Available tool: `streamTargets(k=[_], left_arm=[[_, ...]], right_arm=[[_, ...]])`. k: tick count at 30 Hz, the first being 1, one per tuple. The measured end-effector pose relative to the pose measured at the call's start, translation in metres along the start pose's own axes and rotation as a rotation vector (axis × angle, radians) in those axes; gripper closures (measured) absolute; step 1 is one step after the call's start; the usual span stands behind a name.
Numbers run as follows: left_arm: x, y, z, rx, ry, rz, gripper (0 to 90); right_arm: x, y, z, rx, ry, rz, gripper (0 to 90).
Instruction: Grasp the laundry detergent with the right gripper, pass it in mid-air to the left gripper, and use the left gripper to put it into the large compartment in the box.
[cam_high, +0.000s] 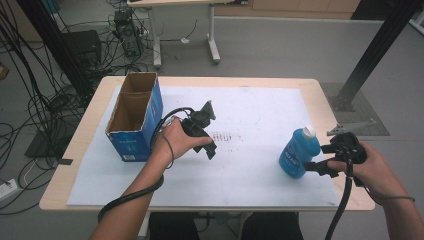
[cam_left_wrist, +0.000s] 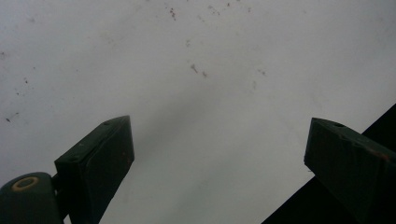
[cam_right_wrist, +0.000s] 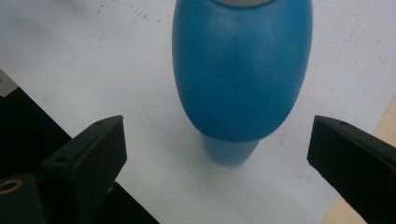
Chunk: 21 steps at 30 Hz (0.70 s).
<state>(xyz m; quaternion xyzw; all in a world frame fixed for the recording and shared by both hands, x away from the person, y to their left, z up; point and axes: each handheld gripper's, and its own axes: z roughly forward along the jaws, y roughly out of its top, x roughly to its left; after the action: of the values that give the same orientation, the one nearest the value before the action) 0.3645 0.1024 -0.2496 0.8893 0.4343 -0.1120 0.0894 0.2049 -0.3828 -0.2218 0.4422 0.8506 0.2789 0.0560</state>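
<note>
A blue bottle (cam_high: 299, 152) with a white cap stands on the white sheet (cam_high: 250, 110) near the table's right side. My right gripper (cam_high: 316, 157) is open just right of it, jaws pointing at it and not touching. In the right gripper view the bottle (cam_right_wrist: 240, 74) sits ahead of the right gripper (cam_right_wrist: 217, 128), slightly beyond the spread jaws. My left gripper (cam_high: 212, 131) is held open above the middle of the sheet, beside a blue cardboard box (cam_high: 134, 117). In the left gripper view the left gripper (cam_left_wrist: 217, 135) has bare sheet (cam_left_wrist: 210, 70) between its jaws.
The open-topped cardboard box stands at the sheet's left edge and looks empty inside. Wooden table edge (cam_high: 330, 107) runs around the sheet. Cables (cam_high: 45, 105) lie on the floor to the left, and a black post (cam_high: 375, 47) rises at the far right.
</note>
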Motion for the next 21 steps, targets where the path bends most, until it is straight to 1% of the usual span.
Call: streamTargets(k=[4, 7, 14, 21], left_arm=[[0.000, -0.001, 0.001, -0.002, -0.005, -0.001, 8.8], [-0.001, -0.001, 0.001, -0.002, -0.004, 0.002, 8.8], [0.000, -0.001, 0.002, -0.002, -0.008, 0.001, 8.8], [0.000, -0.002, 0.004, -0.004, -0.011, 0.000, 8.8]], right_arm=[[0.000, -0.005, 0.002, -0.005, -0.005, 0.003, 4.2], [0.000, -0.009, 0.006, -0.009, -0.005, 0.015, 4.1], [0.002, -0.016, 0.012, -0.009, -0.018, 0.013, 4.5], [0.003, -0.021, 0.014, -0.017, -0.021, 0.016, 4.9]])
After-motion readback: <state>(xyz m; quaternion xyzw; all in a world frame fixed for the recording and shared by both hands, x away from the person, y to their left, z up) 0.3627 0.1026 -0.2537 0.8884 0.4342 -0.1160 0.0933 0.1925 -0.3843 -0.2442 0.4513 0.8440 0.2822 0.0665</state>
